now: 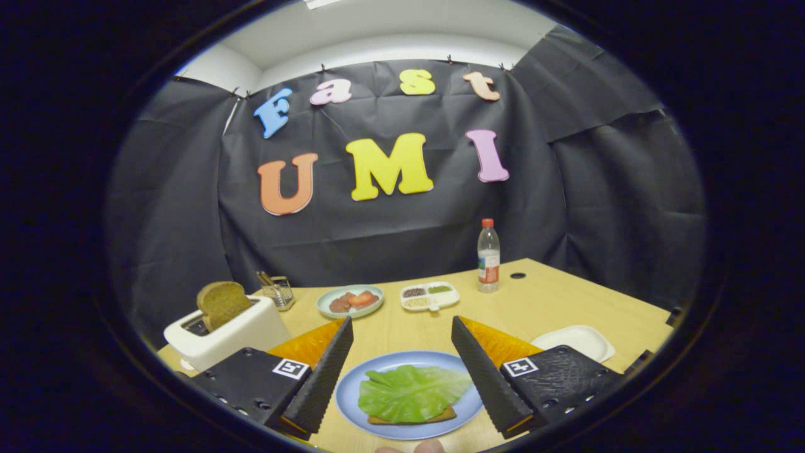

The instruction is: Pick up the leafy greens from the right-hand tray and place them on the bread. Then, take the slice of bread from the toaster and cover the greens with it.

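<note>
I see the greens (pixel 412 392) already on the bread (pixel 440 416); my fingers (pixel 327 371) are wide and empty. The toaster (pixel 233 333) slice (pixel 221 303) is left to take.

1. staged recording booth: black cloth wall (pixel 390 233) hung behind a wooden table (pixel 553 302).
2. mock kitchen props: toaster (pixel 226 330), plates (pixel 350 301), bottle (pixel 488 256), divided tray (pixel 430 296).

Between my claw's (pixel 402 371) spread fingers sits a plate (pixel 352 393) on the table (pixel 553 302), leafy greens (pixel 412 393) lying on the bread (pixel 440 416). Left, a toaster (pixel 229 336) holds a slice (pixel 221 304). Beyond lie a dish (pixel 349 301), a divided tray (pixel 429 296) and a bottle (pixel 488 256); right, a white tray (pixel 575 341).
</note>
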The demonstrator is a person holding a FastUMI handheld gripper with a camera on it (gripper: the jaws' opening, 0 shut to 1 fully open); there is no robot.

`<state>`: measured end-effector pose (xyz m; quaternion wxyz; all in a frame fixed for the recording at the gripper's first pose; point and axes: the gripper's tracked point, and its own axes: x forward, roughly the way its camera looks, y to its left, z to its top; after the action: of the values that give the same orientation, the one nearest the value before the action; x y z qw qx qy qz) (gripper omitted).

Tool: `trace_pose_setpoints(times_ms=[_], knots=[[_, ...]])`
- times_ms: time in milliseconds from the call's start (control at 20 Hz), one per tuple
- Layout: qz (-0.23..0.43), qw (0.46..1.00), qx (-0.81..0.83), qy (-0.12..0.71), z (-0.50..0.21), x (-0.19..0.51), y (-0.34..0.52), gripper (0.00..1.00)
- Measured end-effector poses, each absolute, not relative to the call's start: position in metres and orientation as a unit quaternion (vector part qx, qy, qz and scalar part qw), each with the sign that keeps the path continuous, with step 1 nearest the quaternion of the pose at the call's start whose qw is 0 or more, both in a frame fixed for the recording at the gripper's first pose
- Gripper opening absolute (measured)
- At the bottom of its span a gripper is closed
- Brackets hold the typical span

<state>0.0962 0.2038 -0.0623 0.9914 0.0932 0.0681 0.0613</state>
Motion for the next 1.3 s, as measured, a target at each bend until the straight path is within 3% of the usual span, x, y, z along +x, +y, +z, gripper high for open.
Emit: trace_pose_setpoints(times_ms=[400,950,1300], knots=[[0.126,0.986,0.096,0.046,0.013,0.080,0.307,0.96],[0.149,0.980,0.041,0.129,-0.039,0.099,0.422,0.95],[0.139,0.973,0.029,0.180,-0.072,0.117,0.436,0.65]])
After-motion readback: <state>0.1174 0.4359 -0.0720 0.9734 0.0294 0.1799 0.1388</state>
